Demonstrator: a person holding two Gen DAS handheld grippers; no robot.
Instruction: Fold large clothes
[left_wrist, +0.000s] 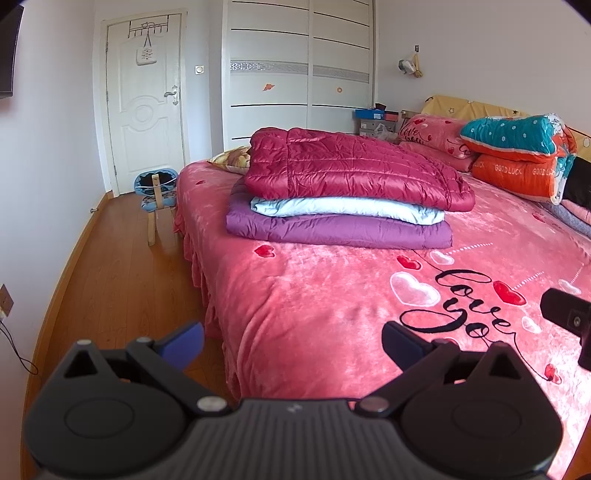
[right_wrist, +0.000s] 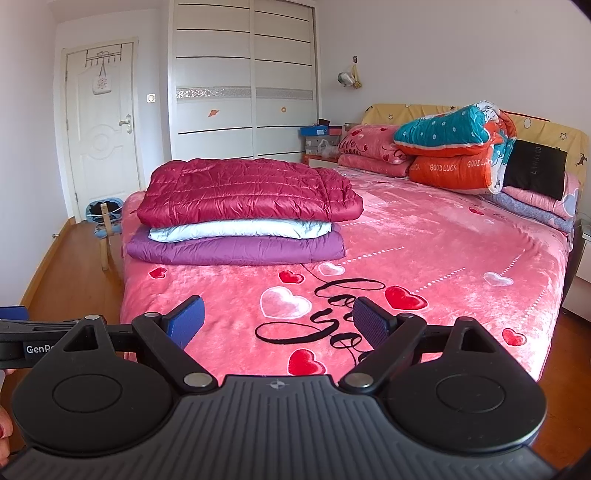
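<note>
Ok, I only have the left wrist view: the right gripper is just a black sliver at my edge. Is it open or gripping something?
Observer: The right gripper is open, jaws wide apart, nothing between them.
Operator: And the dark thing past the orange quilt, cut off for me?
Observer: A flat black item against the yellow headboard, resting on folded pink and grey bedding.
Operator: Any unfolded clothes over there?
Observer: None visible on that side of the pink bedspread.

Bright, even daylight fills both views, with only soft shadows. The glossy crimson quilted down jacket shows mild sheen. Fisheye distortion bows the white panelled wardrobe; corners vignette black. Focus stays sharp.
</note>
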